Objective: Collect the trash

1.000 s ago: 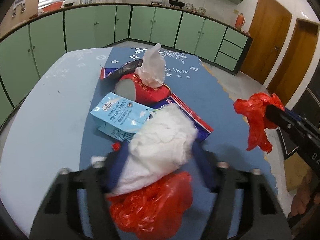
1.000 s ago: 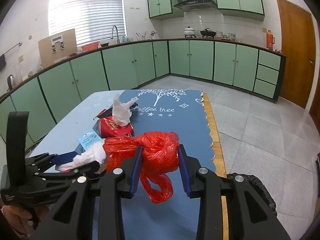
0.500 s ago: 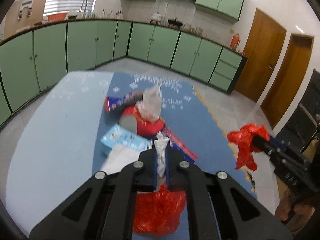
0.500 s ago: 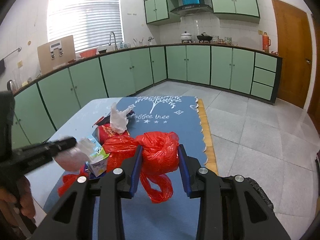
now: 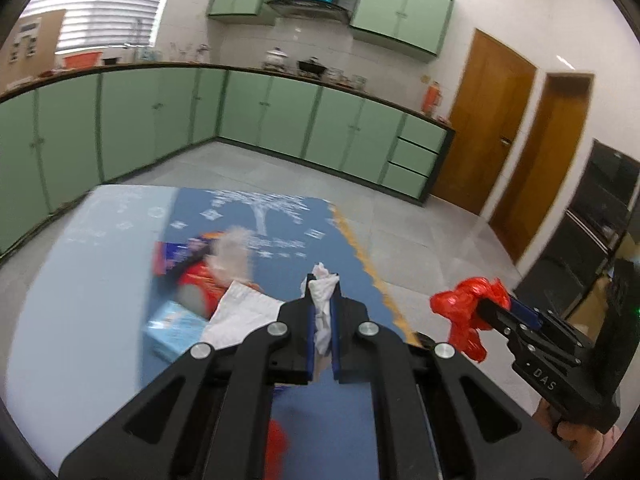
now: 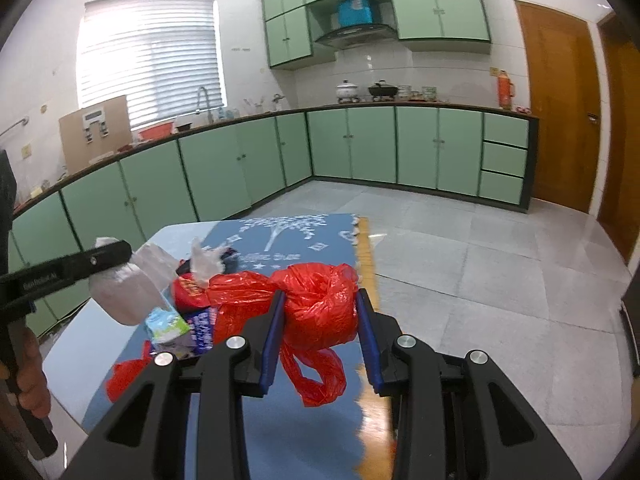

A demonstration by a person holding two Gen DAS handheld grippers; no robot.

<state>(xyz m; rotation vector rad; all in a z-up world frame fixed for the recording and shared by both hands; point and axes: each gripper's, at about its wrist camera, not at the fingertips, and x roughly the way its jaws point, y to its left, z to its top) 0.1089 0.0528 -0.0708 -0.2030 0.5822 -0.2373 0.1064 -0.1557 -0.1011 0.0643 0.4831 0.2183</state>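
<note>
**Two grippers, each pinching one piece of trash above the table**

The table (image 6: 100,328), pale blue with a darker blue cloth (image 6: 304,240) along its right side, lies below and ahead of both pairs of fingers. On the cloth, ahead and to the left of the right gripper's fingers, sits the trash heap: a red cup (image 6: 188,290) on its side, a light blue milk carton (image 6: 166,326) just in front of it, a dark snack wrapper (image 5: 176,254) at the far end, and a crumpled tissue (image 6: 204,262) on top of the cup. The left wrist view is blurred over this heap.

The right gripper (image 6: 319,320) holds a red plastic bag (image 6: 320,304); its fingers are pressed against the bag's bunched middle from both sides, and a loop of the bag hangs below them.

The left gripper (image 5: 323,310) has its fingers nearly together, pinching a white paper wad (image 5: 322,292). The top of the wad pokes out past the fingertips; in the right wrist view its bulk (image 6: 120,294) hangs under the fingers, clear of the table.

A scrap of red plastic (image 6: 124,376) lies on the table's near edge, left of the right fingers.
</note>
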